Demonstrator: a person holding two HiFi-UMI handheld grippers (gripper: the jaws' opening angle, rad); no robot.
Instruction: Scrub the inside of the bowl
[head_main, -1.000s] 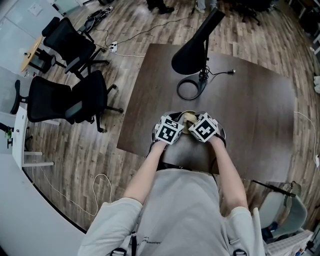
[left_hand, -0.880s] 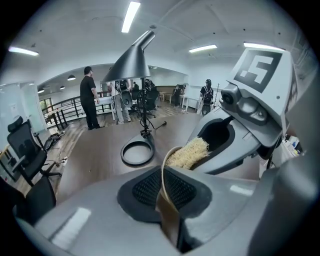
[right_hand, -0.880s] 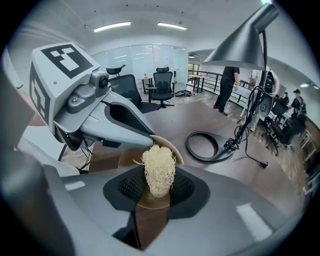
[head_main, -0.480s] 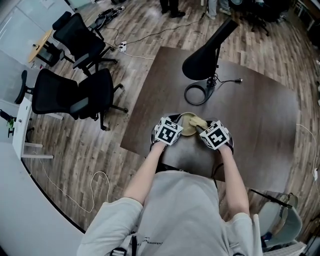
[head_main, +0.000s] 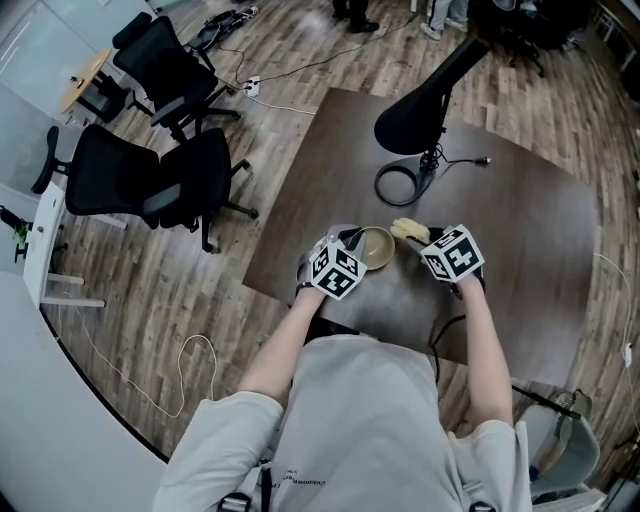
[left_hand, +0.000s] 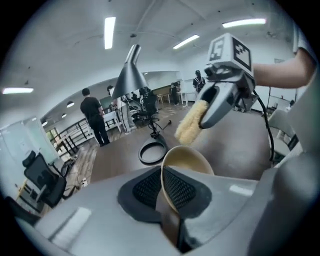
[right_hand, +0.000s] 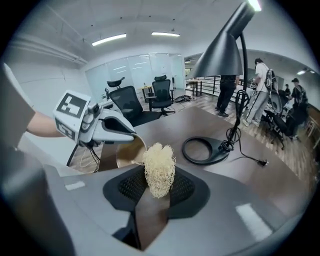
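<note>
While bowl (head_main: 377, 248) and scrubber (head_main: 409, 231) sit gripped apart, a lamp (head_main: 422, 103) stands beyond.

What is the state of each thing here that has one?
Left tongs: shut on the rim of the bowl.
Right tongs: shut on the scrubber.
Bowl: held by its rim, nothing inside.
Scrubber: held, outside the bowl.
Lamp: upright, plug loose on table.

small round bowl (head_main: 377, 248), tan inside, clamped at its 9 o'clock rim between the left gripper's (left_hand: 164, 192) jaws. pale yellow fibrous scrubber (head_main: 407, 230) (a loofah-like tuft), pinched in the right gripper (right_hand: 156, 192), sits outside the bowl at its 2 o'clock, just beside the rim.
</note>
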